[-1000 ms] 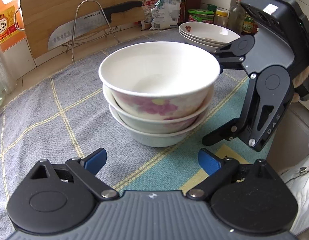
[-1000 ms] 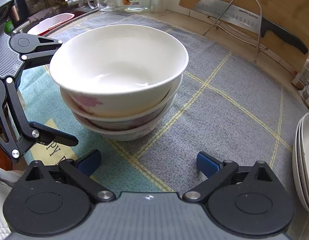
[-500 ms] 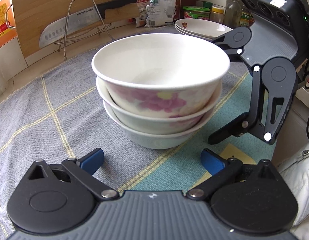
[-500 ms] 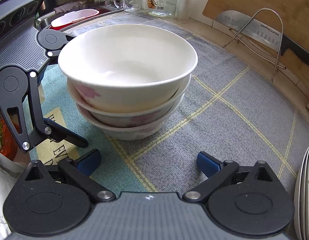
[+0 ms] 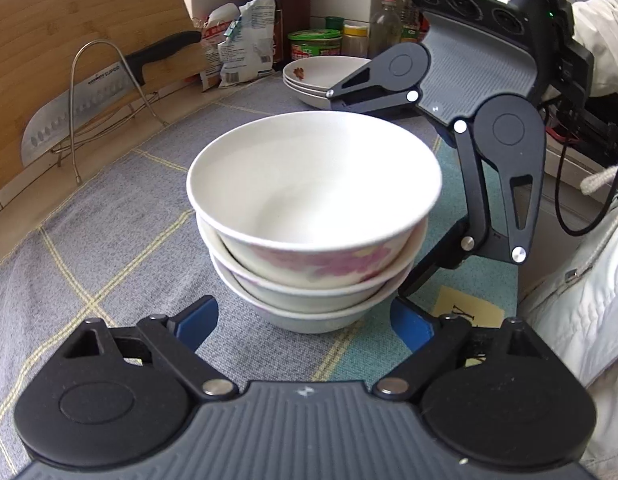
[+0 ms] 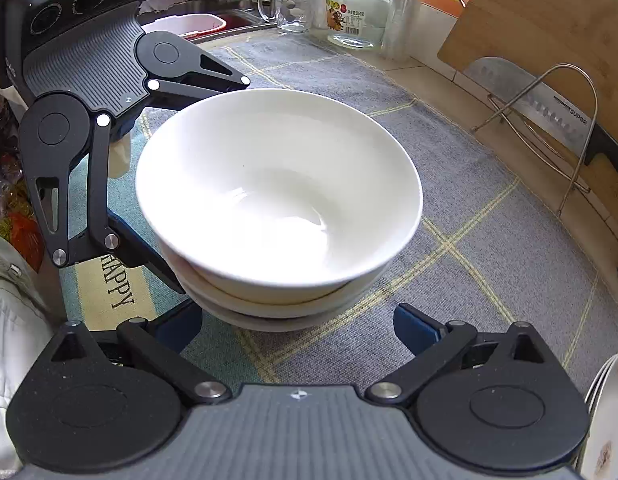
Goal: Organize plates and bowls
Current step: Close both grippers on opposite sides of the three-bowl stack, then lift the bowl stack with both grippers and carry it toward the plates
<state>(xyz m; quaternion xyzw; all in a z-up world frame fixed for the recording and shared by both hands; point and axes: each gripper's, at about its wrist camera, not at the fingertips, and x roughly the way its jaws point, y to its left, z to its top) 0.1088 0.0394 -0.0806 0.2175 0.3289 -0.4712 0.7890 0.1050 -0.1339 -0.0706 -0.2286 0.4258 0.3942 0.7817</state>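
On the mat, around the nested bowl stack: we find bowls stacked, plates piled beyond. Left gripper closing, gripping nothing; right gripper released.

Left gripper and right gripper face each other, both angled downward. Left jaws, just narrowed, remain apart; right jaws stand wide. Neither pair grips anything. A white sleeve trails the right gripper.
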